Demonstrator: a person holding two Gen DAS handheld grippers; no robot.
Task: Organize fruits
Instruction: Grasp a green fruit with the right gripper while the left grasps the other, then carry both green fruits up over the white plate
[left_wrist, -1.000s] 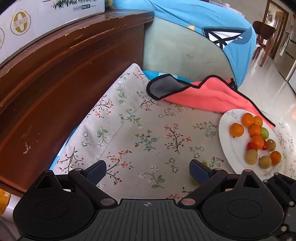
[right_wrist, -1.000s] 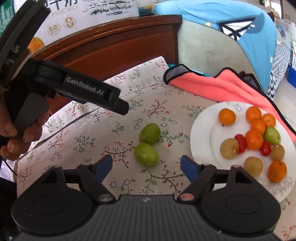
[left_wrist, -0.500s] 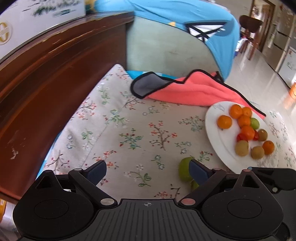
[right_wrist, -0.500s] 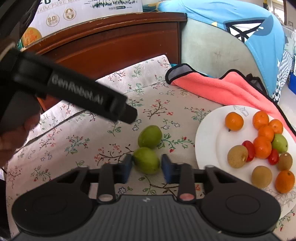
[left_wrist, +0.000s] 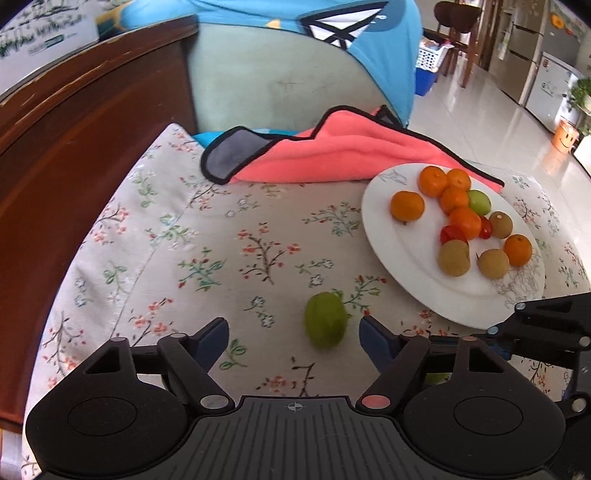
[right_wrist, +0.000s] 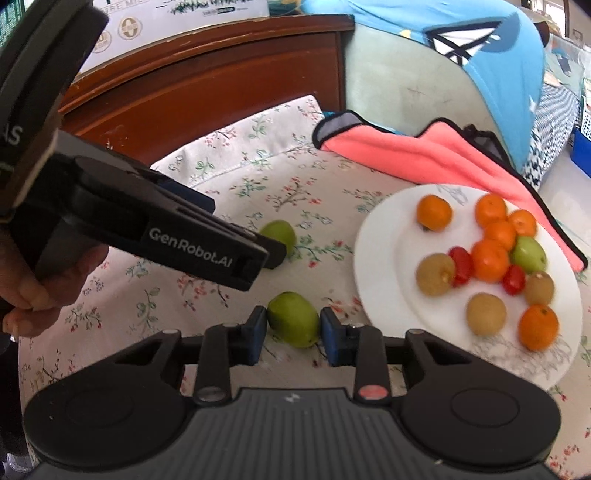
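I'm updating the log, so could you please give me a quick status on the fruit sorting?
Right gripper shut on near green fruit. Left gripper open, closing around far green fruit, not gripping. White plate nearby, path clear.

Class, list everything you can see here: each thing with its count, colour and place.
Floral cloth: one, beige, under plate.
Plate: one, white, right on cloth.
Oranges: six, orange, on plate.
Brown fruits: three, brown, on plate.
Cherry tomatoes: two, red, on plate.
Plate green fruit: one, green, among oranges.
Near green fruit: one, green, on cloth.
Far green fruit: one, green, on cloth.
Towel: one, coral, behind plate.
Left gripper: black, open around far green fruit, jaws just closing.
Right gripper: black, just shut on near green fruit.
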